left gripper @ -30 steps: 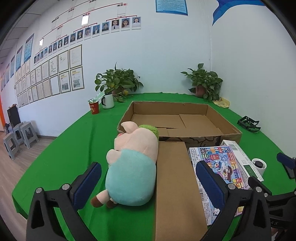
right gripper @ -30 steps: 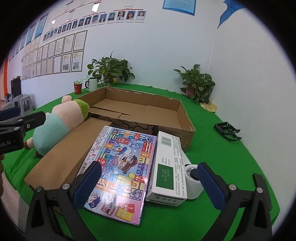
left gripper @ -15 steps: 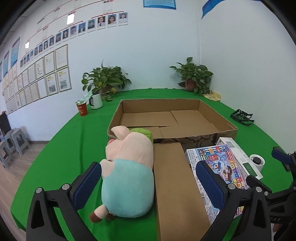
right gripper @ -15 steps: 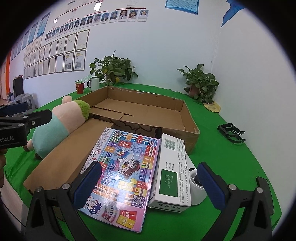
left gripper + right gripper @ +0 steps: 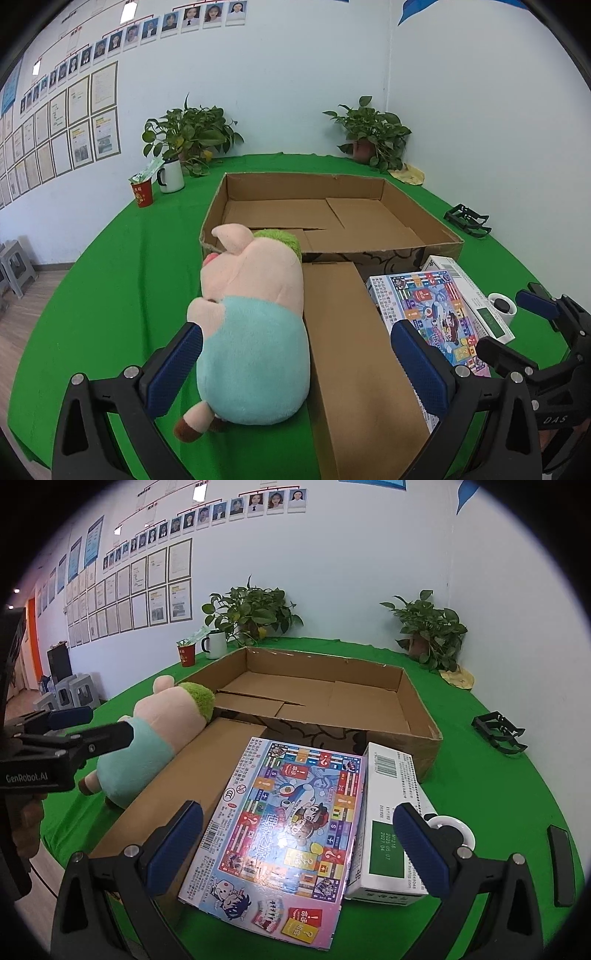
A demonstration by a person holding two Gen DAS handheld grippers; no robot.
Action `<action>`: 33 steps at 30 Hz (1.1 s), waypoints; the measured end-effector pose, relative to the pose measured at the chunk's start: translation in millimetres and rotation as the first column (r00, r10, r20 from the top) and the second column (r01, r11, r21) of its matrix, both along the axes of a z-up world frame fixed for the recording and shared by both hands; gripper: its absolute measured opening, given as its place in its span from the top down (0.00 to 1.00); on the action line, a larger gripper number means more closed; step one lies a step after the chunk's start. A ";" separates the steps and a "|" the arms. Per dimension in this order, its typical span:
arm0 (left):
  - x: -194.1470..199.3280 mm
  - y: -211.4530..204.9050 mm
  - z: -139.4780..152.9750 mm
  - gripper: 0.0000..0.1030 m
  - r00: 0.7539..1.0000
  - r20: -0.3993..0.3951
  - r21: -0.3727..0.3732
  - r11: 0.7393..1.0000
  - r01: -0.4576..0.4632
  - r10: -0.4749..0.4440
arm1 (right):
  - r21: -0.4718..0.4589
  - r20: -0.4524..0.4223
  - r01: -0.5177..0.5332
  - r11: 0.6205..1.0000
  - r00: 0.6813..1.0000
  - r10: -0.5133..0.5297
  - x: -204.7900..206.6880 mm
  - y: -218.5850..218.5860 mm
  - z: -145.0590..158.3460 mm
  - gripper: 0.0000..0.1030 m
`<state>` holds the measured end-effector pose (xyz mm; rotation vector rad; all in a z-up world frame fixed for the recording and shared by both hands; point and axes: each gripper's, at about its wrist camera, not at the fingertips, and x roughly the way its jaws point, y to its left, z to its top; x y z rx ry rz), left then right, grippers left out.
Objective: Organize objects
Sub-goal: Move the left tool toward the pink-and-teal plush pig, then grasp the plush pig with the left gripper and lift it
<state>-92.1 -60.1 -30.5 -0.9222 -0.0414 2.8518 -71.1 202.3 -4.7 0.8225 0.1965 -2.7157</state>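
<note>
The pink plush pig in a teal shirt [image 5: 255, 332] lies on its side at the 7 o'clock corner of the empty, shallow brown cardboard box [image 5: 325, 218], and over the last second the left gripper [image 5: 295, 362] has closed in on it, jaws apart and holding nothing, so a pickup looks imminent. The right gripper [image 5: 295, 842], likewise spread and empty, hovers over the colourful flat board-game box [image 5: 284, 834]; all rest on a green cloth-covered table [image 5: 110, 295] in a white-walled room with potted plants [image 5: 192, 133] at 11 and 1 o'clock.

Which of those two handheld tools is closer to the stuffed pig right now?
The left. The left tool hangs open right at the plush pig, its fingers either side of the pig's rear end. The right tool, also open, hovers over the colourful board game box, away from the pig.
</note>
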 end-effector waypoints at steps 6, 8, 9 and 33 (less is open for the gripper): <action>-3.0 -14.9 -0.3 0.00 1.000 0.007 0.049 0.999 -0.002 0.001 | -0.145 0.056 -0.067 0.987 0.996 0.075 -6.4 3.0 0.0 0.01; -8.2 -21.6 -1.8 0.00 1.000 0.021 0.051 0.998 -0.022 0.021 | -0.201 0.062 -0.088 0.976 0.993 0.102 -7.2 5.6 0.6 0.01; -11.7 -26.5 -5.5 0.00 0.999 0.034 0.060 0.998 -0.030 0.027 | -0.203 0.057 -0.097 0.974 0.992 0.110 -6.5 4.4 1.4 0.01; 48.1 -80.0 -52.0 0.47 0.980 0.184 0.123 0.987 -0.101 0.077 | -0.377 0.240 -0.274 0.885 0.894 0.379 -40.5 -73.9 6.1 0.01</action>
